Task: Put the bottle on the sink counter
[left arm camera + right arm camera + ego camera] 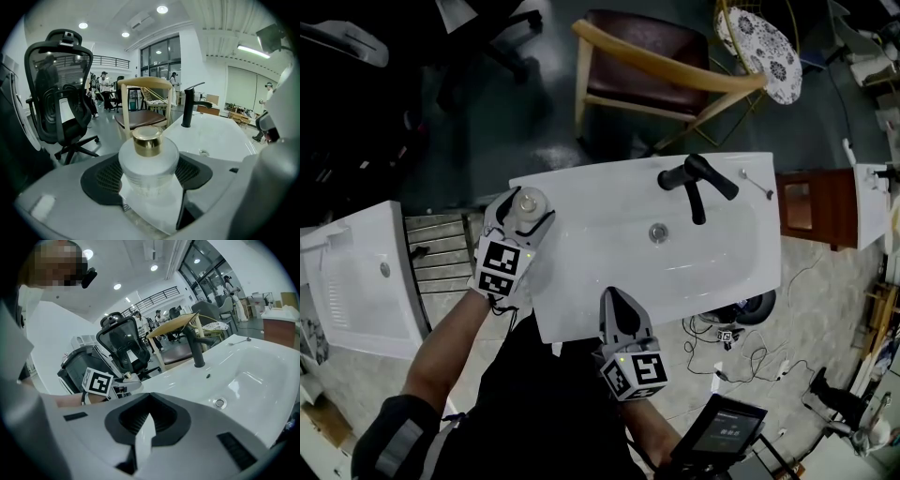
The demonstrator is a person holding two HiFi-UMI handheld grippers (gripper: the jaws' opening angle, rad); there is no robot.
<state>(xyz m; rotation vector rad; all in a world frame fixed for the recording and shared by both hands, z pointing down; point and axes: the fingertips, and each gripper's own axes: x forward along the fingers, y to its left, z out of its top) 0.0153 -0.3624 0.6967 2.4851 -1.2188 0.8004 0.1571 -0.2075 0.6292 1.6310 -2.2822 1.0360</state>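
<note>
A frosted white bottle (528, 202) with a gold cap (148, 140) stands upright between the jaws of my left gripper (525, 209), which is shut on its body. It is over the far left corner of the white sink counter (581, 258); I cannot tell whether its base touches. In the left gripper view the bottle (148, 164) fills the gap of the left gripper (148, 180). My right gripper (617, 298) hovers at the counter's front edge, shut and holding nothing; the right gripper (146, 423) faces the basin.
A black faucet (696, 180) stands at the back of the basin, with the drain (657, 232) in front of it. Behind the sink is a wooden chair (656, 66). Another white basin (356, 272) and a metal rack (441, 248) lie left. Cables (741, 347) trail on the floor.
</note>
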